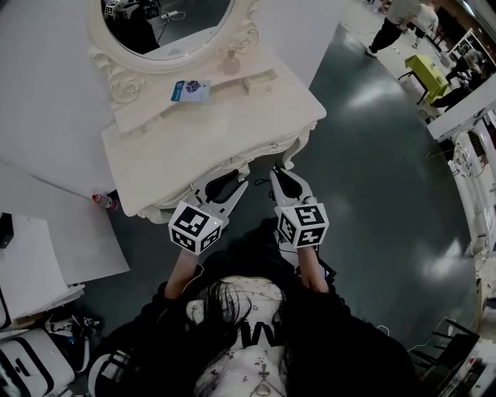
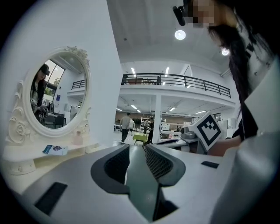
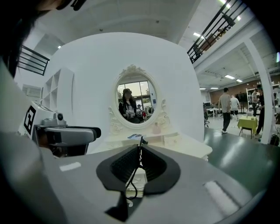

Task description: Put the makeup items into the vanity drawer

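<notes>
Vanity shelf carries blue packet, pink bottle — mirror behind.

Flat blue-and-white packet lies on the raised shelf directly below the mirror. Small pale pink bottle stands upright at the mirror's base. Cream vanity drawer, opposite the mirror, appears closed.

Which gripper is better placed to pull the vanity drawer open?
Right, probably. The right gripper faces the vanity squarely, jaws together on a thin dark loop at its carved front. The left gripper, jaws apart and empty, points past it toward the hall.
</notes>
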